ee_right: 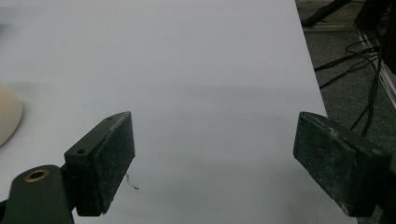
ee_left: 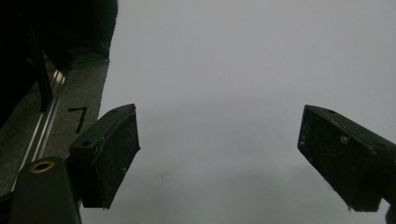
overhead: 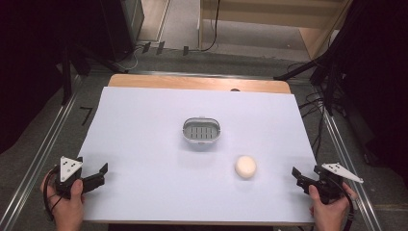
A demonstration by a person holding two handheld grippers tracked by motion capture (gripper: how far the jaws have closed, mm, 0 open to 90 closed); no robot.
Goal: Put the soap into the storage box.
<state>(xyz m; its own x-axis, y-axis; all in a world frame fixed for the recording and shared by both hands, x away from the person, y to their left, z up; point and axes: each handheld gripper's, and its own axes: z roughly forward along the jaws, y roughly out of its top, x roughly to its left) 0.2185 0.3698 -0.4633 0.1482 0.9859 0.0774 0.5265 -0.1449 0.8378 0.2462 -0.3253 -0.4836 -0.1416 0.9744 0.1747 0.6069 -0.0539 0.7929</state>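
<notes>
Mid-sheet: grey basket [overhead: 201,131], slotted floor, nothing inside. Near right of it, apart: cream bun [overhead: 245,166] on white sheet [overhead: 144,125]. Near left corner: left gripper [overhead: 100,172], jaws wide apart, holding nothing. Near right edge: right gripper [overhead: 296,175], likewise spread, nothing between jaws.

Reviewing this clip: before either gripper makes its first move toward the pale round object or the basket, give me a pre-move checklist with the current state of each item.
1. Left gripper open, nothing between jaws: ok.
2. Right gripper open, nothing between jaws: ok.
3. Pale round object lies free on the white sheet, apart from the basket: ok.
4. Basket upright, opening up: ok.
5. Basket holds nothing: cannot tell for certain; its slotted floor looks bare.
6. Bare sheet between right gripper and round object: ok.
</notes>
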